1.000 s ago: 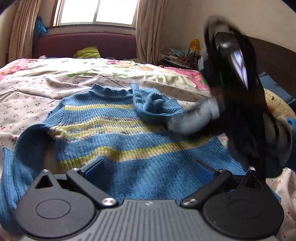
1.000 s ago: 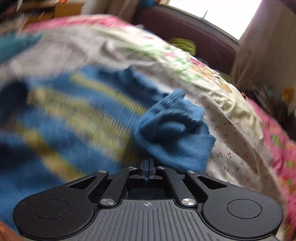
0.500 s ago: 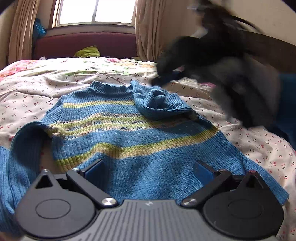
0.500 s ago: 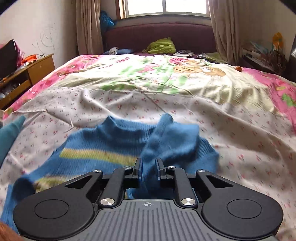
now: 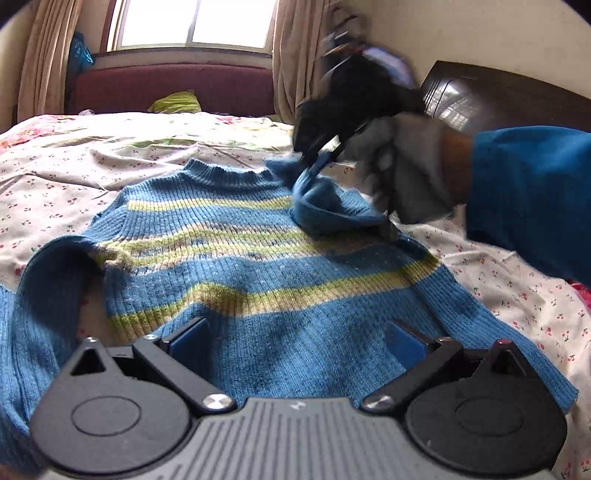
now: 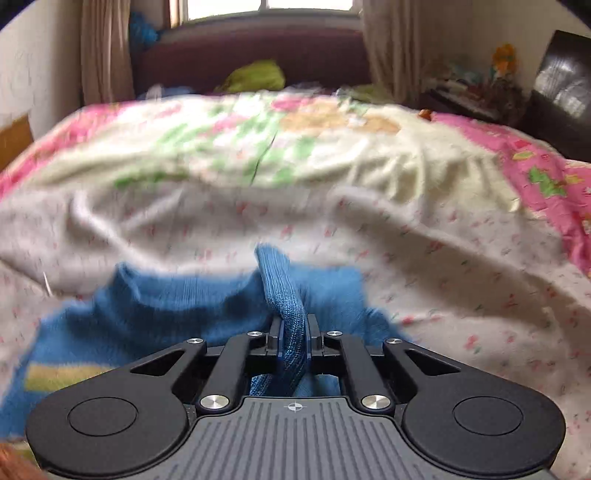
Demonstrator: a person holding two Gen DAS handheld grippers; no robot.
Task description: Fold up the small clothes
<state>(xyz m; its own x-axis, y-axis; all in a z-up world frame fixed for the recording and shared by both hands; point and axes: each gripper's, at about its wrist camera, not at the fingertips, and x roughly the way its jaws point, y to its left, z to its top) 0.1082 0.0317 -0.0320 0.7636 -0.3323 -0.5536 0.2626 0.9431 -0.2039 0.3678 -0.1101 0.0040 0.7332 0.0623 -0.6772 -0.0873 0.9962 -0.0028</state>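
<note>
Your right gripper (image 6: 294, 339) had its fingers clenched on the sweater's sleeve (image 6: 284, 295) — likely to fold it across the sweater (image 5: 258, 266), which lay flat on the bed (image 5: 55, 173). Your left gripper (image 5: 295, 343) hovered released over the hem — presumably waiting.

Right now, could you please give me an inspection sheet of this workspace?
Surface: bed with a floral sheet, rumpled.
Job's things: blue striped sweater lying flat; right sleeve bunched over the chest.
Clutter: green cloth by the far headboard.
Grippers: left gripper open above the hem; right gripper shut on the sleeve's cuff, held by a gloved hand.
Cables: nothing seen.
Surroundings: window, curtains, cluttered side shelf.
</note>
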